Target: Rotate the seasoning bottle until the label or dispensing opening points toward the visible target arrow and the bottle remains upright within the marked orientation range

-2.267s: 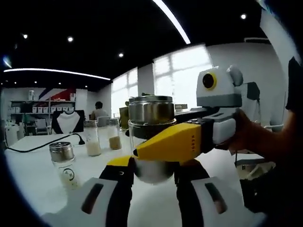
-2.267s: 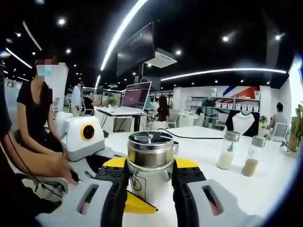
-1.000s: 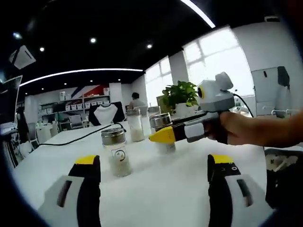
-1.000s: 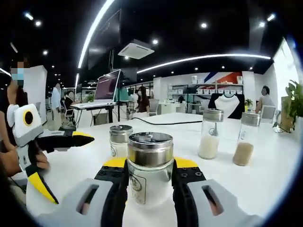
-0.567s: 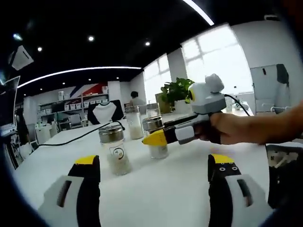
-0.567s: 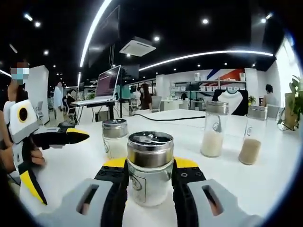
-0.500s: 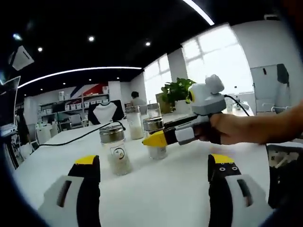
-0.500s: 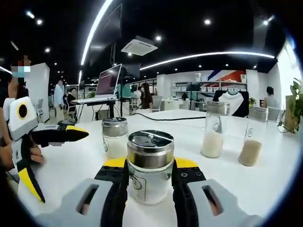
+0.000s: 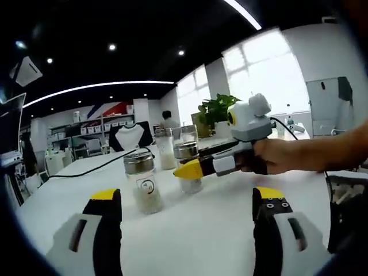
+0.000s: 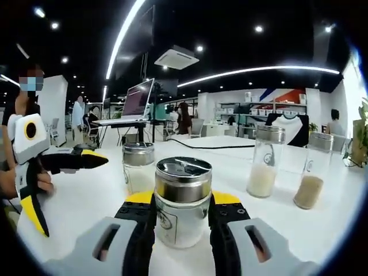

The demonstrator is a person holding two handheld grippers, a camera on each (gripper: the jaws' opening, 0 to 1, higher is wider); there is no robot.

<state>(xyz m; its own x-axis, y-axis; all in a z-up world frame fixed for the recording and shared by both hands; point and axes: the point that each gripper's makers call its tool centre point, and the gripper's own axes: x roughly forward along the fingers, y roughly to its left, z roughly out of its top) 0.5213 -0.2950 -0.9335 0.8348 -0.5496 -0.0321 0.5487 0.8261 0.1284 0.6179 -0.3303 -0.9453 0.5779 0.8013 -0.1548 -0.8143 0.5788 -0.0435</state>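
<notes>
Left gripper view sits low over the desk [image 9: 190,230], facing the windows, with the right tool [image 9: 187,168] well ahead. Right gripper view looks close along its jaws at the bottle [image 10: 182,201], toward the shelves. Both share the desk and jars [image 9: 144,183].

four seasoning bottles stood on the white table [image 10: 322,230] — one [image 10: 183,200] between the right gripper's jaws, one [image 10: 138,167] just behind it, and two taller ones [image 10: 266,161] [image 10: 314,171] off to the side. two grippers showed — right [image 10: 183,215] and left [image 9: 187,210].
</notes>
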